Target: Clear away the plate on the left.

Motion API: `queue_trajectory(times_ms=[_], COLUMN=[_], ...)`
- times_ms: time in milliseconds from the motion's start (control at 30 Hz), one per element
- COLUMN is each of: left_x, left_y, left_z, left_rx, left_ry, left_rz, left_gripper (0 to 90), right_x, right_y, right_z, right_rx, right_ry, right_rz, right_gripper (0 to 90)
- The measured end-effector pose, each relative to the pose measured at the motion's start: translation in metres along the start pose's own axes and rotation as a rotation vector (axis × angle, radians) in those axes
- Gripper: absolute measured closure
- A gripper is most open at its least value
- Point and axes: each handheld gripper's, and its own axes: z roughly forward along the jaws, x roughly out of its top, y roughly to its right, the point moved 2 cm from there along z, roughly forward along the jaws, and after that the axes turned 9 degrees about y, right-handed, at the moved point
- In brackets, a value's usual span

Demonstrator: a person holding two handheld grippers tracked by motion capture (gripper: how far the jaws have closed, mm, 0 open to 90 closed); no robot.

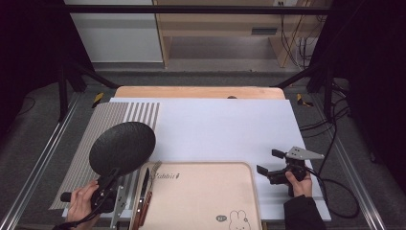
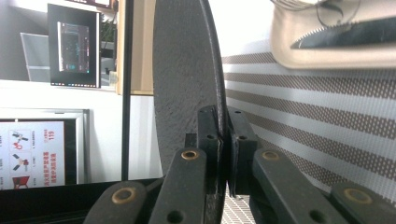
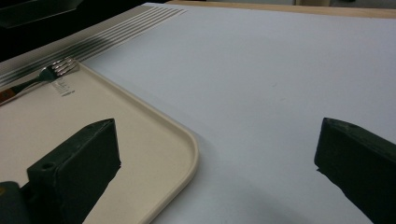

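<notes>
High view: the left gripper [image 1: 106,188] clamps the near rim of a round matte-black plate [image 1: 122,147], held up ahead of it, the beige plastic tray [image 1: 201,168] just to its right.

Left gripper view: both jaws pinch the plate's edge.

Right gripper view: the right gripper [image 3: 217,154] gapes empty beside the tray's corner.

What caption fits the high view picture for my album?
Left gripper holds a black plate by its rim above a striped mat; the right gripper waits open beside the beige tray.

Table [image 1: 268,92], white sheet [image 1: 225,129], striped mat [image 1: 107,120], tray [image 1: 201,196]
</notes>
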Motion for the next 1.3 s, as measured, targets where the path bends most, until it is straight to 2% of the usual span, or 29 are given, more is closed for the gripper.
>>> queue_trajectory(times_ms=[167, 567, 800, 1300], left_x=[0.007, 0.037, 0.054, 0.091], left_y=[-0.004, -0.011, -0.014, -0.012], left_z=[-0.002, -0.008, -0.012, -0.021], left_rx=[-0.005, -0.027, -0.039, -0.078], left_ry=[0.014, 0.071, 0.113, 0.203], left_rz=[-0.007, 0.038, 0.051, 0.076], left_gripper=[85.8, 85.8, 85.8, 85.8], right_x=[0.0, 0.0, 0.0, 0.0], right_y=[0.0, 0.0, 0.0, 0.0], right_z=[0.0, 0.001, 0.0, 0.0], right_rx=[0.0, 0.0, 0.0, 0.0], right_ry=[-0.001, -0.001, -0.001, -0.001], right_rz=[-0.002, -0.003, -0.003, -0.002], right_gripper=[0.2, 0.2, 0.2, 0.2])
